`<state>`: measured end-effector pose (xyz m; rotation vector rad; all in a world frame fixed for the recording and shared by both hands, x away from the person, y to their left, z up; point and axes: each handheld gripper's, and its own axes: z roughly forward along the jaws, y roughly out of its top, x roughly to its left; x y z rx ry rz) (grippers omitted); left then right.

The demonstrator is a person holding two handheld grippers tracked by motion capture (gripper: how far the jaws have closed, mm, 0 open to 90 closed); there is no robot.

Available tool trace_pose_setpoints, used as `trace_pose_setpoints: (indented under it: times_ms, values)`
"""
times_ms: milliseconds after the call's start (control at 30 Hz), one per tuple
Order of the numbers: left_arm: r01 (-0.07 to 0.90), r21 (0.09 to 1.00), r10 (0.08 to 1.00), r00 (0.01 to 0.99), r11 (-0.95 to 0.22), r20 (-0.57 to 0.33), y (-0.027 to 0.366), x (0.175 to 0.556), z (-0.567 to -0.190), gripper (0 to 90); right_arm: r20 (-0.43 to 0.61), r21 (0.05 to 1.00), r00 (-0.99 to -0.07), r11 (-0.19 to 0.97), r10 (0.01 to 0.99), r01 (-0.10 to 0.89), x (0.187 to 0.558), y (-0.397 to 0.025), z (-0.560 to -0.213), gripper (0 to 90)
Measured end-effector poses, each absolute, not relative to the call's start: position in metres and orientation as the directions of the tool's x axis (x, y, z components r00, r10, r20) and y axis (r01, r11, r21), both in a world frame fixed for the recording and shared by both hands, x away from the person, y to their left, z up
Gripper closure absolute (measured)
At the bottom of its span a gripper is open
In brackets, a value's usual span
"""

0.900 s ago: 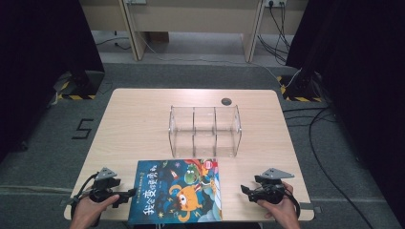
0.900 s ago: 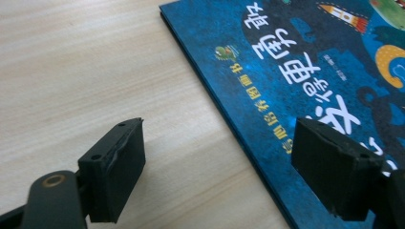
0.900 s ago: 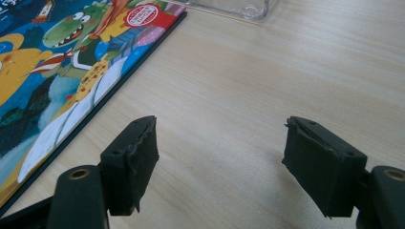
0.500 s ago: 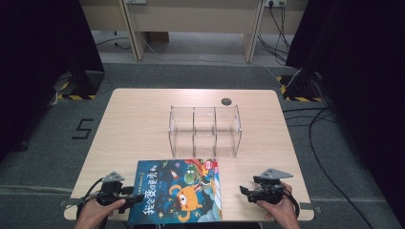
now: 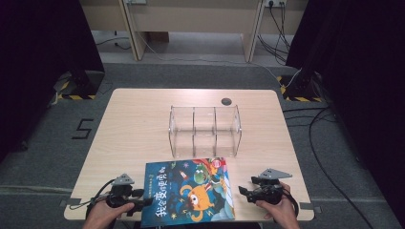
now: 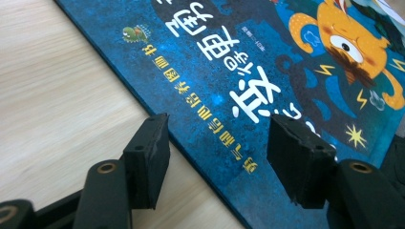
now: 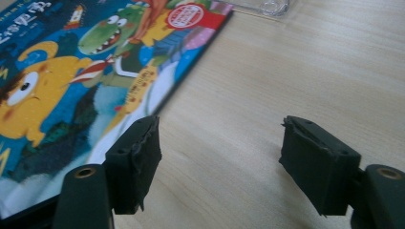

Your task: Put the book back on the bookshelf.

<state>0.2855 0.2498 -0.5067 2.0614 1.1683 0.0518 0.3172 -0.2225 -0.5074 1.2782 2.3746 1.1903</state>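
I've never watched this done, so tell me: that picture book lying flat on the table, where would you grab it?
Likely by an edge, from the side. The picture book lies flat and thin on the table, so nothing stands up to pinch. The left gripper, open, already straddles its left edge; one jaw would need to slip underneath.

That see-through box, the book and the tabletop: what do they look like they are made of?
The box looks like clear hard plastic, perhaps acrylic: the table shows through its walls and dividers. The book has a printed cover, likely coated card or paper, with a faint sheen in the left gripper view. The table looks like pale wood or wood-look laminate, with fine grain lines and a matte finish.
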Motion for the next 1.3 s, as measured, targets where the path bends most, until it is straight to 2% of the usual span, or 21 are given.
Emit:
trace_pose_setpoints:
  times_ms: [267, 500, 767, 1100, 1267, 1300]
  values:
    - [0.700, 0.640, 0.736, 0.608, -0.318, -0.299, 0.234, 0.288, -0.508, 42.7, 0.246, 0.718, -0.611, 0.283, 0.752, 0.636, 0.320, -0.223, -0.507, 32.4]
    - [0.662, 0.656, 0.730, 0.640, -0.363, -0.242, 0.220, 0.294, -0.508, 45.0, 0.280, 0.696, -0.590, 0.264, 0.757, 0.668, 0.321, -0.223, -0.508, 29.7]
    - [0.646, 0.660, 0.711, 0.662, -0.383, -0.236, 0.205, 0.297, -0.508, 45.0, 0.300, 0.683, -0.574, 0.249, 0.762, 0.687, 0.322, -0.226, -0.509, 29.4]
    - [0.644, 0.664, 0.680, 0.682, -0.381, -0.271, 0.190, 0.299, -0.509, 44.6, 0.307, 0.678, -0.545, 0.222, 0.780, 0.700, 0.324, -0.230, -0.510, 30.5]
    - [0.644, 0.662, 0.661, 0.692, -0.383, -0.291, 0.182, 0.298, -0.509, 44.7, 0.334, 0.681, -0.512, 0.173, 0.792, 0.712, 0.324, -0.233, -0.511, 28.0]
    - [0.642, 0.664, 0.662, 0.692, -0.383, -0.288, 0.180, 0.297, -0.509, 44.5, 0.378, 0.671, -0.465, 0.109, 0.801, 0.733, 0.325, -0.235, -0.511, 29.1]
